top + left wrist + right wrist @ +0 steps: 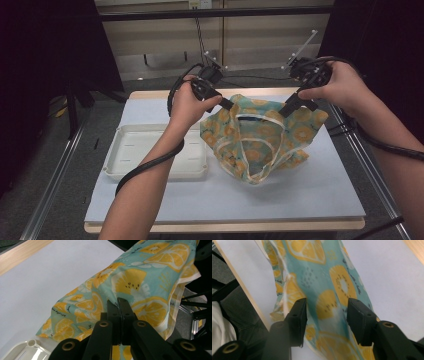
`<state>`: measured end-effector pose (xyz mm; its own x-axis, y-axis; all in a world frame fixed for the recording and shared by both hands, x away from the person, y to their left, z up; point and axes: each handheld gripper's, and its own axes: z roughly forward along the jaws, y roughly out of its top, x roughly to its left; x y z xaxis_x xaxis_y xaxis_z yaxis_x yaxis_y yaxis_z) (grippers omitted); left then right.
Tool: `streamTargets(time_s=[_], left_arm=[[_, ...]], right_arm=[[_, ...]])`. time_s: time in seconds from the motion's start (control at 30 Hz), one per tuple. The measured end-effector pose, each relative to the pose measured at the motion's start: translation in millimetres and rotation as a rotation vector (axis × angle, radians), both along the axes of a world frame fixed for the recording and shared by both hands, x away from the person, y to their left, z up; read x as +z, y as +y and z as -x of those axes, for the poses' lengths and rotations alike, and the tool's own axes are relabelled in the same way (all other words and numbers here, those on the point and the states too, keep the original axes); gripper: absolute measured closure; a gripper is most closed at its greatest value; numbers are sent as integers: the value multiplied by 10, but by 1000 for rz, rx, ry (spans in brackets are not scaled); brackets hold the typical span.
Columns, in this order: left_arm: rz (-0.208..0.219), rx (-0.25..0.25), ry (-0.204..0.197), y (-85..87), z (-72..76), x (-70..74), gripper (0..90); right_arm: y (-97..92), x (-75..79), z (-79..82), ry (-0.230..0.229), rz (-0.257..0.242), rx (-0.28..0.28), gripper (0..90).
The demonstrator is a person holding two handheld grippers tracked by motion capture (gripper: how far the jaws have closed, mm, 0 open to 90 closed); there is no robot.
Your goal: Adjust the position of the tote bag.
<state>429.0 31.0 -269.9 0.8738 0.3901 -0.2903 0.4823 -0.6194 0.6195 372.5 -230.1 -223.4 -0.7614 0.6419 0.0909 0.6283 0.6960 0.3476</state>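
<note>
1. Left gripper (119, 305) pinches the citrus-print tote bag (260, 137) at its 10 o'clock corner; keep that pinch firm.
2. Right gripper (326, 315), jaws spread, hovers at 2 o'clock; re-grip before lifting.

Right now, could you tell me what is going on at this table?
A person is handling a lemon-print cloth bag on the table with two hand-held grippers. The left gripper is shut on the bag's fabric near its far left corner. The right gripper stands open over the cloth at the other corner, pads off it. A white tray sits left of the bag.
</note>
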Motion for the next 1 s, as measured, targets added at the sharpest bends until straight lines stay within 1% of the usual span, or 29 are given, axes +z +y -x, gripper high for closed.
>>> streamTargets(time_s=[0.03,0.1,0.13,0.17,0.2,0.23,0.27,0.3,0.33,0.37,0.43,0.47,0.5,0.53,0.57,0.6,0.63,0.67,0.7,0.73,0.77,0.8,0.83,0.87,0.9,0.97,1.0], left_arm=[[1,1,-4,-2,1,2,894],[7,5,1,-7,8,1,894],[3,4,-6,-4,11,1,893],[13,9,-4,-3,15,-5,893],[9,7,-6,10,12,-8,892],[13,7,-7,18,11,-10,892],[5,3,-6,31,7,-8,892],[5,3,-6,31,7,-8,891],[13,7,-7,47,9,-13,889],[15,11,-4,57,10,-14,888],[36,37,2,60,23,-28,880],[36,37,2,60,23,-28,863],[30,12,-4,83,6,-35,863],[32,18,-1,98,7,-40,851],[32,18,-1,98,7,-40,849],[53,29,1,110,12,-48,833],[35,16,-13,131,4,-36,811],[35,16,-13,131,4,-36,774],[50,19,-20,158,7,-29,771],[55,29,-14,175,16,-17,764],[46,33,-27,195,18,0,742],[45,36,-26,211,25,16,718],[45,36,-26,211,25,16,710],[49,31,-29,231,30,32,690],[65,41,-18,249,58,63,676],[72,32,-19,257,69,75,648],[80,21,-32,270,98,99,623]], right_arm=[[21,-8,-2,4,2,1,582],[57,-39,-17,-4,24,11,646],[71,-50,-18,3,24,-13,705],[73,-55,-22,14,20,-28,743],[72,-55,-25,15,18,-33,768],[63,-52,-32,3,21,-31,803],[50,-46,-36,5,22,-30,818],[50,-46,-36,5,22,-30,818],[34,0,-32,4,11,-37,866],[23,15,-33,0,11,-26,868],[11,65,-34,-8,-2,-37,882],[4,92,-33,-7,-6,-42,891],[4,92,-33,-7,-6,-42,891],[-15,156,-41,-12,-33,-46,900],[-15,156,-41,-12,-33,-46,900],[-47,222,-51,-19,-75,-56,900],[-58,247,-54,-32,-79,-65,900],[-72,277,-56,-44,-86,-79,900],[-100,303,-69,-50,-96,-85,900],[-118,317,-76,-56,-101,-94,900],[-145,332,-89,-63,-114,-109,900],[-166,341,-99,-66,-118,-124,900],[-166,341,-99,-66,-118,-124,900],[-207,329,-127,-80,-117,-144,900],[-225,312,-142,-78,-112,-153,900],[-241,269,-166,-74,-113,-167,900],[-248,229,-183,-65,-113,-169,900]])
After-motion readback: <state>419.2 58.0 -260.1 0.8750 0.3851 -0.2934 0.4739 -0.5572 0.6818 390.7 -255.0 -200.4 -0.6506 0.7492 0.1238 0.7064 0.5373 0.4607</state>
